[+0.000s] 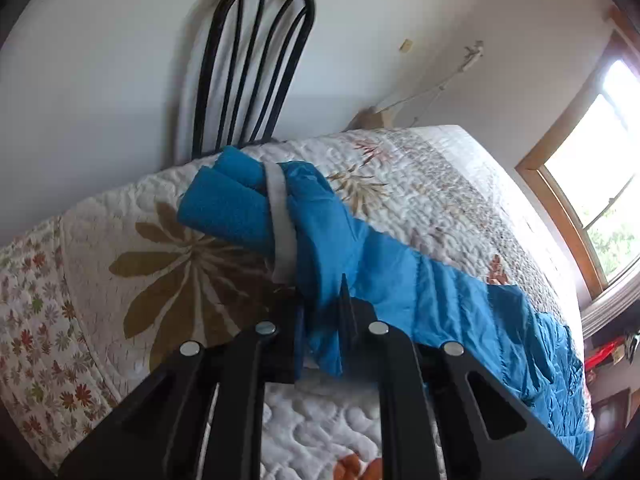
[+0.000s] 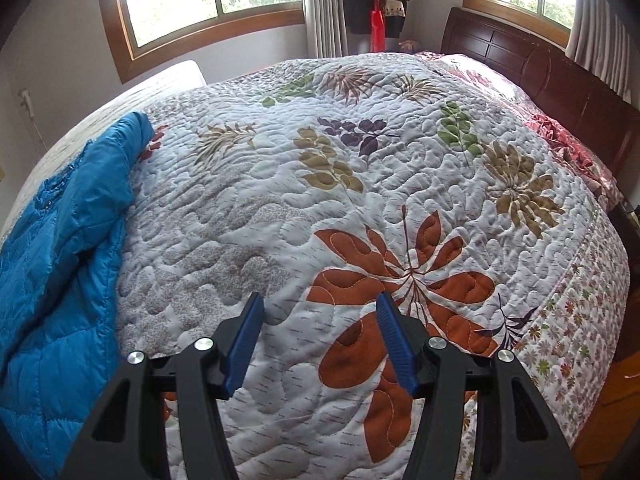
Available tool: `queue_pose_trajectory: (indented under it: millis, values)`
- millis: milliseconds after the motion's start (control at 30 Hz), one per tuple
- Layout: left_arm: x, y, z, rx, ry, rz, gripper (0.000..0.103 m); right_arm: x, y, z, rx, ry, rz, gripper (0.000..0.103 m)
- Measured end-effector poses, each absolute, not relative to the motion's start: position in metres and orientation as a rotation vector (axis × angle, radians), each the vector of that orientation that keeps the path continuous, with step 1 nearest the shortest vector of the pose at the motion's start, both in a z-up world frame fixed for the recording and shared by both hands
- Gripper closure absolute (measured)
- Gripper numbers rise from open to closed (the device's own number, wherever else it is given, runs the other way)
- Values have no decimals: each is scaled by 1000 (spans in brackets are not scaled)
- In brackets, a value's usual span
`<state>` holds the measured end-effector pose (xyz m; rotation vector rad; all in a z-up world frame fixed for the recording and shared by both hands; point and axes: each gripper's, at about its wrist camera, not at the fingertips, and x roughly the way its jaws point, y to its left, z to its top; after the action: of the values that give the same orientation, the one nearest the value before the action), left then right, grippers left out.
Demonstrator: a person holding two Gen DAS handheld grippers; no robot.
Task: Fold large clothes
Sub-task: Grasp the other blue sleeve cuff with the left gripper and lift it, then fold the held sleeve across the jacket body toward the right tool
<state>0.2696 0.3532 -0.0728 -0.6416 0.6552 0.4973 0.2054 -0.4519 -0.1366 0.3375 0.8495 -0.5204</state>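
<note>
1. Covering the whole bed: a quilted bedspread [image 2: 360,200] with leaf and flower prints, a dark wooden headboard [image 2: 540,76] at the far end, wood-framed windows [image 2: 200,0] behind, a black metal chair back [image 1: 252,64] standing against the white wall.

2. Lying along one edge of the bedspread: a blue quilted jacket [image 1: 460,300], stretching out long; seen in the right wrist view as a blue mass [image 2: 60,260] at the left side of the bed.

3. Left gripper [image 1: 324,320]: clamping on a bunch of the jacket fabric, jaws together, the cloth passing between them. Beyond the fingers, showing the fleece lining [image 1: 228,208] and a pale band [image 1: 284,224] across the garment, lifted a little over the bedspread.

4. Right gripper [image 2: 320,344]: jaws standing apart, holding nothing, hovering over the orange flower print [image 2: 400,280], well apart from the jacket.

5. Probably at an early step, with the garment not yet spread flat and no fold finished.

6. Possible troubles from here:
   - holding only a thin pinch of slippery fabric, so risking a slip out of the jaws when pulling;
   - pulling with one gripper only, so dragging the whole jacket in a lump instead of folding it;
   - lying close to the bed edge, so possibly sliding off to the floor.
</note>
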Motion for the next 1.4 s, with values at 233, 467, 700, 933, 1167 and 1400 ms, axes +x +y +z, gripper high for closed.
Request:
queue_pose_trajectory:
  millis: [233,467,700,933,1167,1400]
  values:
    - [278,238,2,-421,540,279,93,193,-460,-137,365,830,-540,45]
    - [294,91,20,-252,568,-41,93,186,-454,-136,369,819,-515,46]
    - [296,-26,-8,-148,692,-302,93,191,-405,-103,275,773,-363,46]
    - [301,-52,-66,-59,885,-458,61,211,-345,-86,207,798,-123,46]
    - [291,-28,-53,-52,827,-419,50,246,-284,-74,195,860,108,46]
    - [319,-5,-66,-78,880,-333,50,301,-222,-75,114,957,208,46]
